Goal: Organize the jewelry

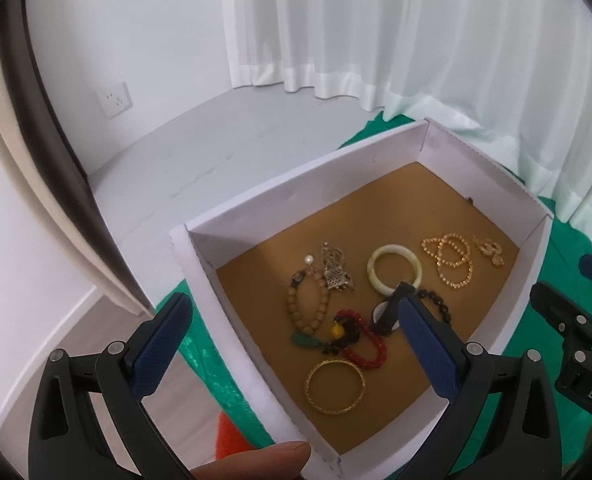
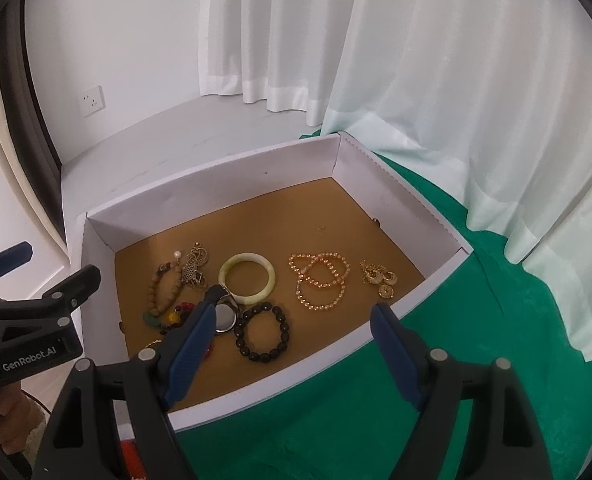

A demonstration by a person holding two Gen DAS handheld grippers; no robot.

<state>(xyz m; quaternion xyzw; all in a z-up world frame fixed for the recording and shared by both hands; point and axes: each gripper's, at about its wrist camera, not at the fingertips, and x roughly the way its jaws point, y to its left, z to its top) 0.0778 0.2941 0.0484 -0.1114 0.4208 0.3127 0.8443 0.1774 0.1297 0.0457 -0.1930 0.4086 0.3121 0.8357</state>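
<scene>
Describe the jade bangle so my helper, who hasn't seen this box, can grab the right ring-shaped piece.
Look inside the white cardboard box with the brown floor, sitting on the green cloth. Near the middle of the jewelry lies the jade bangle, between the silver chain pendant and the gold bead strand. It alone is a smooth, solid, pale green-white hoop; the other loops are beaded or gold.

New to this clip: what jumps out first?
The white box with a brown floor on a green cloth, its jewelry gathered toward the near end. A pale jade bangle sits mid-box, gold bead strands to its right, and a dark bead bracelet lies nearer. Both hand-held grippers are open above the near side: the left hand-held gripper over the left corner, the right hand-held gripper over the front wall.
</scene>
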